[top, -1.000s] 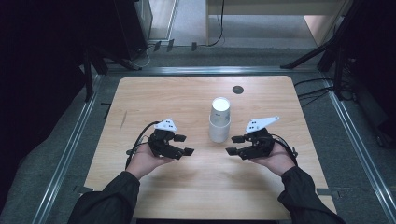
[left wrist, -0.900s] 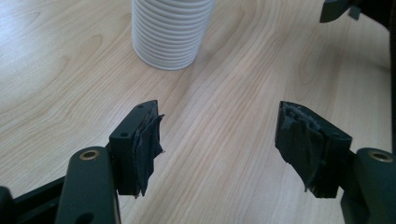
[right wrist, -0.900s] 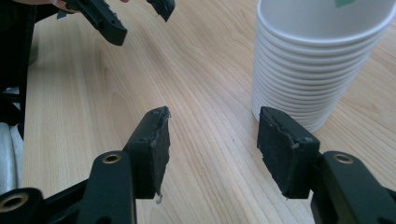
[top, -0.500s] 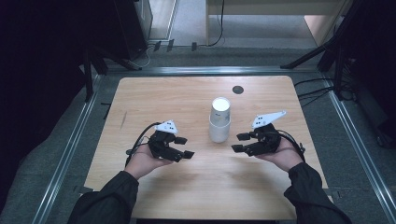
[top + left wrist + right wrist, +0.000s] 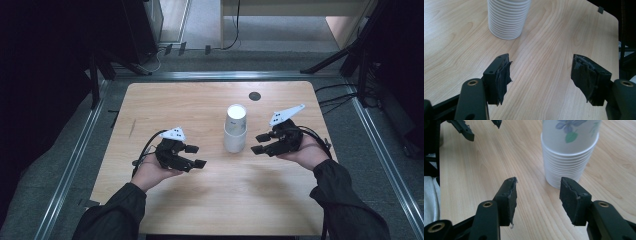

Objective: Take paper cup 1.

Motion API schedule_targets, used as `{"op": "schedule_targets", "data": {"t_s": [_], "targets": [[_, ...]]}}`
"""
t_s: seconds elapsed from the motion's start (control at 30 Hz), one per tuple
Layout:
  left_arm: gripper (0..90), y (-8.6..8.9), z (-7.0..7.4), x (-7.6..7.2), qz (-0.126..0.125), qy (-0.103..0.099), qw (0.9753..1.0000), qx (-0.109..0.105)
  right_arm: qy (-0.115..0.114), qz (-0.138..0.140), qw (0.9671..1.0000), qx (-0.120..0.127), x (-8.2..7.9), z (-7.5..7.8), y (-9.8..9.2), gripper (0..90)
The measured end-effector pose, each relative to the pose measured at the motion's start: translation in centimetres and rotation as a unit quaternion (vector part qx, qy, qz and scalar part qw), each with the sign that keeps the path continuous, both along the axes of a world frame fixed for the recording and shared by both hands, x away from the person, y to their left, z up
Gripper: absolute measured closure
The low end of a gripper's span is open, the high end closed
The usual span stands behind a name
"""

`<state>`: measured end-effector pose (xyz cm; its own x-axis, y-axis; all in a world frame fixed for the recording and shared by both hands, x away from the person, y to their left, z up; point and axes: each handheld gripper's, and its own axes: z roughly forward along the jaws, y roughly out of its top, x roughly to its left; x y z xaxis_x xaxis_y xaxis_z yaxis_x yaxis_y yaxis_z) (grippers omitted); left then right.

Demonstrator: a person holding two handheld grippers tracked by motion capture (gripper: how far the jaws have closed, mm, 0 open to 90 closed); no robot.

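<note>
A stack of white paper cups (image 5: 235, 128) stands upright, bottom up, near the middle of the wooden table (image 5: 180, 107). The top cup (image 5: 571, 132) bears a blue flower print. My left gripper (image 5: 196, 156) hovers to the stack's left, open, nothing between its jaws; the stack's ribbed rims (image 5: 507, 20) lie ahead of it in the left gripper view. My right gripper (image 5: 260, 143) is close to the stack's right side, open and empty, and its right pad (image 5: 572, 200) is near the base of the stack (image 5: 565, 167).
A small dark round hole (image 5: 254, 96) sits in the table behind the stack. Metal rails (image 5: 75, 155) run along the table's sides. Cables (image 5: 330, 95) lie on the floor at the right. The other gripper's jaw tips (image 5: 464, 131) appear at the upper left of the right gripper view.
My right gripper has drifted slightly up and to the right. My left gripper has shifted a little down and left. The stack has not moved.
</note>
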<state>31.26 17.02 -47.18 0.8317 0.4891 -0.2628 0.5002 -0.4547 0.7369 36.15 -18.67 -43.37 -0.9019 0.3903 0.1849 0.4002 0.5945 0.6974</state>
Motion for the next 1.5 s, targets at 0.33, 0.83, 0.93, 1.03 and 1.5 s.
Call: {"op": "schedule_targets", "data": {"t_s": [0.33,0.83,0.93,1.03,1.5], "targets": [[31.3,-0.2,-0.2,0.0,-0.004,-0.001,0.9999,0.013,-0.015,0.009,0.9995,-0.026,1.7,1.7,-0.4,45.2],[31.1,0.0,-0.1,0.1,0.002,-0.003,1.0,0.004,-0.029,0.043,0.9968,-0.061,5.0,5.0,1.5,37.4],[31.1,0.1,-0.2,0.2,0.003,-0.002,1.0,0.003,-0.027,0.048,0.9957,-0.074,5.5,5.7,2.2,35.7],[31.1,0.1,-0.2,0.2,0.002,-0.002,1.0,0.004,-0.026,0.052,0.9955,-0.075,5.8,6.1,2.7,34.4],[30.6,0.1,-0.1,0.0,-0.001,-0.003,1.0,0.003,-0.021,0.085,0.9907,-0.104,7.2,6.8,6.5,28.0]]}}
